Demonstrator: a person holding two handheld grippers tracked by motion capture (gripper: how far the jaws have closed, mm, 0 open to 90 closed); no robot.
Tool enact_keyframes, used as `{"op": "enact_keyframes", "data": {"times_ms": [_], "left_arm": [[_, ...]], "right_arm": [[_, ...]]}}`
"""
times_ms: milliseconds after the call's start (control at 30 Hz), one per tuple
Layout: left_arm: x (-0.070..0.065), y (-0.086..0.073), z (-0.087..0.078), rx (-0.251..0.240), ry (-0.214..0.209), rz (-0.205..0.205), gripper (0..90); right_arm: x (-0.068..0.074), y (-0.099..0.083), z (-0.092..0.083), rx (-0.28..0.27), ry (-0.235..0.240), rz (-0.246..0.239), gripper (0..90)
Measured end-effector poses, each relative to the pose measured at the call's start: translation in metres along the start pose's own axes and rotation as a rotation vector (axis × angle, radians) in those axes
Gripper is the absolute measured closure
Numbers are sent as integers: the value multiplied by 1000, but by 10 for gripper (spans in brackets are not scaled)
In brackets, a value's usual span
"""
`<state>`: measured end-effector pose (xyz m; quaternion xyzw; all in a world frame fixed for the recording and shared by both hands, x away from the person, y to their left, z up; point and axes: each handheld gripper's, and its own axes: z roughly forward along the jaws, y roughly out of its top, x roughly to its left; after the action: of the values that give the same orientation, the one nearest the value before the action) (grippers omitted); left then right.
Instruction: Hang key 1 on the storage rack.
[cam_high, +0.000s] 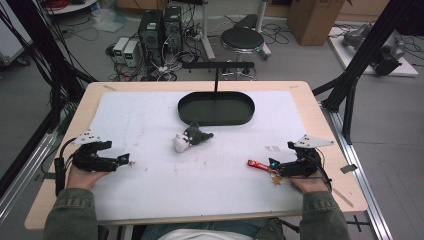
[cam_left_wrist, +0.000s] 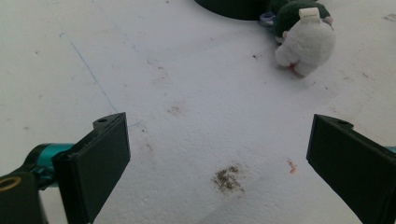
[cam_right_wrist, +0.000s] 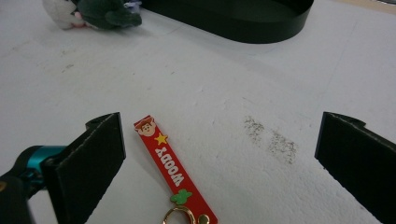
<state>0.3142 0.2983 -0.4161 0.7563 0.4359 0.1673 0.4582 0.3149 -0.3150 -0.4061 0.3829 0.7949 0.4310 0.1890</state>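
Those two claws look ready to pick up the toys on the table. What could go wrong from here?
The red key strap lies flat on the white mat, close to one jaw of the open right claw; closing may just push it sideways or slide over it. Its metal ring may snag. The plush toy sits well away from the open left claw and beside the black tray, so reaching could nudge it against the tray wall.

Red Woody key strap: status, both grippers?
Left gripper open over bare white mat. Right gripper open, red rubber key strap with gold ring flat between its jaws, ungripped. Nothing in the way; plush toy and black oval tray stand apart.
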Motion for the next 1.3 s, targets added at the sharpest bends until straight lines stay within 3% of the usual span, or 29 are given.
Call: {"op": "enact_keyframes", "data": {"times_ms": [200,367,633,933,1100,1167,1200,1300], "left_arm": [[0,0,0,5,0,0,66],[0,0,1,11,0,1,66],[0,-1,2,15,-2,2,66],[0,-1,4,26,-1,2,66],[0,-1,4,36,-2,10,66],[0,-1,4,41,-3,13,66],[0,-1,4,41,-3,13,66],[0,-1,4,41,-3,14,66]], "right_arm": [[4,1,5,18,4,-24,7],[12,3,14,59,45,-77,7],[19,4,23,96,59,-113,7],[31,7,47,212,94,-199,8],[33,7,53,292,105,-239,70],[34,9,53,302,130,-238,175],[34,9,54,308,153,-237,201],[35,11,56,324,161,-215,255]]}}
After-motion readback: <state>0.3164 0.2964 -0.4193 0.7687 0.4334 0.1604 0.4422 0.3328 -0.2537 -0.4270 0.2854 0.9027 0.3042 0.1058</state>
